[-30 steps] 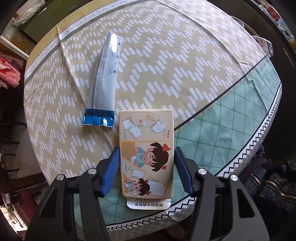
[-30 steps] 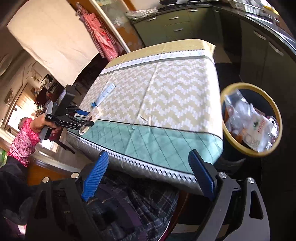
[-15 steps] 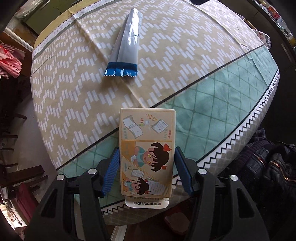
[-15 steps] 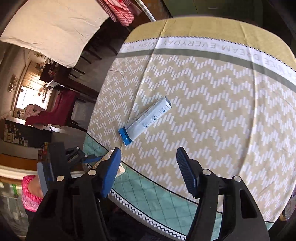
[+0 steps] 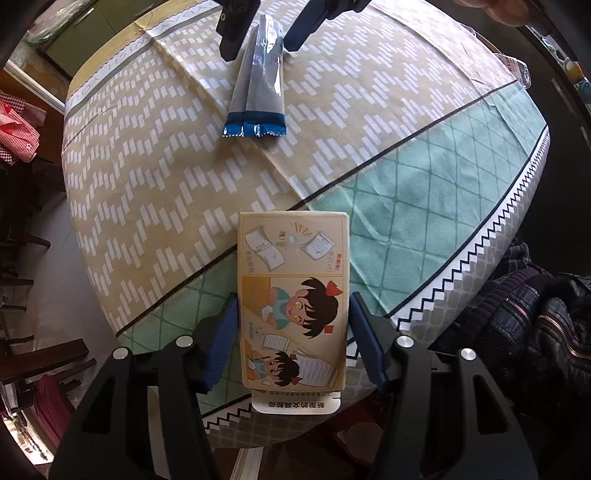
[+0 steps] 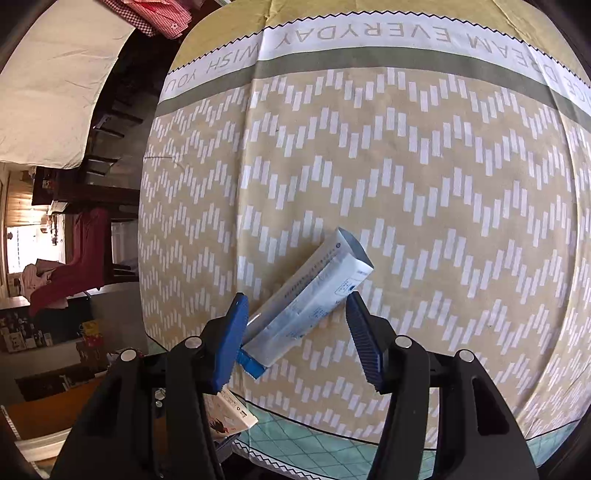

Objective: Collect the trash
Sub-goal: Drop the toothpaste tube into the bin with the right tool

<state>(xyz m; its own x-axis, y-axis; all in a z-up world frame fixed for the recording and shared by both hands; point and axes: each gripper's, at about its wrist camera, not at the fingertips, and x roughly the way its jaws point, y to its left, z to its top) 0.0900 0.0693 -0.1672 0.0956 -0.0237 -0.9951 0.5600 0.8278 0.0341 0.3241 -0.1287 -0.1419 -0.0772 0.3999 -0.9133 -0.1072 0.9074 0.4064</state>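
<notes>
A long silver wrapper (image 5: pixel 258 85) with a blue sealed end lies flat on the patterned tablecloth (image 5: pixel 166 184). My right gripper (image 6: pixel 297 306) points steeply down over the wrapper (image 6: pixel 317 284), one blue pad on each side. Its jaws are closing and a gap still shows at both pads. From the left wrist view, the right gripper (image 5: pixel 264 33) straddles the wrapper's far end. My left gripper (image 5: pixel 293 301) is shut on a beige cartoon box (image 5: pixel 293 266) and holds it above the cloth's green border. The box's corner (image 6: pixel 231 411) shows at lower left in the right wrist view.
The tablecloth (image 6: pixel 406 166) hangs over the near table edge with a zigzag hem. Dark jackets (image 5: pixel 535 314) lie beside the table on the right. A red checked cloth (image 5: pixel 14 125) and dark wooden furniture stand at left. A clear plastic bag (image 5: pixel 517 70) sits past the far right corner.
My right gripper swung from beside the bin across the table, dropped over the wrapper, and its jaws narrowed. My left gripper carried the box back toward the green border, away from the wrapper.
</notes>
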